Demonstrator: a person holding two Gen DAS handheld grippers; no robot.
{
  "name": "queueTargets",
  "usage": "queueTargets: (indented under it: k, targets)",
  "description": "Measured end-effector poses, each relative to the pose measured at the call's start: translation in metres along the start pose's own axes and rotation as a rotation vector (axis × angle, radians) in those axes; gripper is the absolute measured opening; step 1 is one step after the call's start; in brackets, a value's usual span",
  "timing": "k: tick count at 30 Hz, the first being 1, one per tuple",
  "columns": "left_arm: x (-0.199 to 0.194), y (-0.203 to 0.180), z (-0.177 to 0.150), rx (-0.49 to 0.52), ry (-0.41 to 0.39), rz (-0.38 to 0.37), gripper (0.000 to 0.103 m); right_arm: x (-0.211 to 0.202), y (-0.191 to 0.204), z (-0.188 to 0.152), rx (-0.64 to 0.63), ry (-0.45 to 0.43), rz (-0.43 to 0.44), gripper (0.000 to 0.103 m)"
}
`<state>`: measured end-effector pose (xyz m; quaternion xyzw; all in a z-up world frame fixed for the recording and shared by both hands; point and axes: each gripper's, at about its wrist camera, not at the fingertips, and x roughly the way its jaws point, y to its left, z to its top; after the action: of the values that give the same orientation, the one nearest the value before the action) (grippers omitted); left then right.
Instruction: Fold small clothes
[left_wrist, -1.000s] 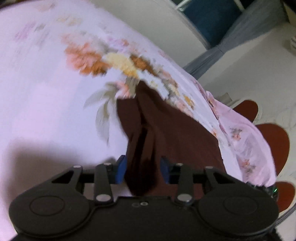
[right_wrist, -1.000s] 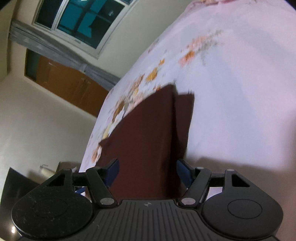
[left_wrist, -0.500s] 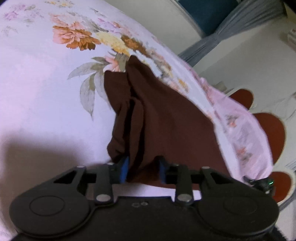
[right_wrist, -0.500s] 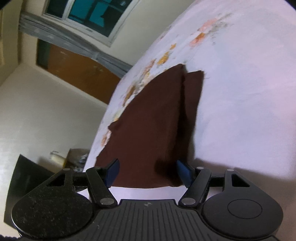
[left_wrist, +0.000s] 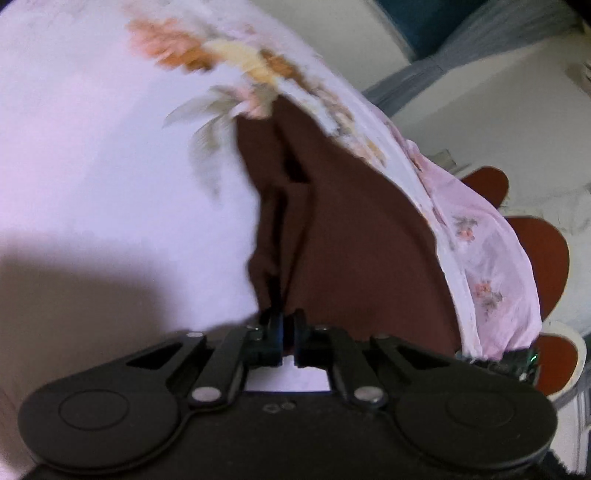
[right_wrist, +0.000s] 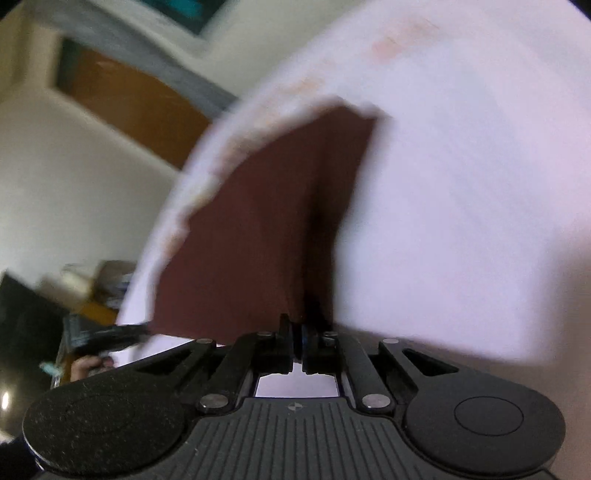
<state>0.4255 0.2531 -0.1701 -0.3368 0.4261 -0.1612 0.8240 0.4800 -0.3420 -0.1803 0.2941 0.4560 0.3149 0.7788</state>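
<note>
Bare bedsheet (left_wrist: 92, 166) is seen at the frame's left; the brown garment (left_wrist: 351, 236) is pinched by the left gripper (left_wrist: 288, 326) and the right gripper (right_wrist: 299, 334), bottom centre.

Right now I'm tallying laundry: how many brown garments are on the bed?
1: a brown garment on the floral sheet, its near edge pinched by both the left gripper and the right gripper. Others may lie out of view.

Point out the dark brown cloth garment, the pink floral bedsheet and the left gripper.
Dark brown cloth garment (left_wrist: 362, 236): left wrist view, on its broad flat middle.
Pink floral bedsheet (left_wrist: 92, 147): left wrist view, on a bare pink stretch.
Left gripper (left_wrist: 288, 325): left wrist view, between its fingertips, shut on the garment's edge.
</note>
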Motion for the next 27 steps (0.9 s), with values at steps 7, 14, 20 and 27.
queueTargets:
  k: [7, 14, 20, 27]
  targets:
    - [-0.062, -0.019, 0.004, 0.037, -0.129, 0.106, 0.019, -0.054, 0.026, 0.013, -0.06, -0.263, -0.074, 0.009]
    - [0.034, -0.084, 0.047, 0.169, -0.076, 0.05, 0.025, 0.041, 0.059, 0.068, -0.101, -0.148, -0.047, 0.009]
    - [0.047, -0.057, 0.056, 0.143, -0.058, 0.08, 0.031, 0.022, 0.015, 0.091, -0.011, -0.233, -0.166, 0.004]
    - [0.054, -0.052, 0.081, 0.138, -0.084, 0.09, 0.038, 0.039, -0.002, 0.139, 0.087, -0.258, -0.077, 0.059]
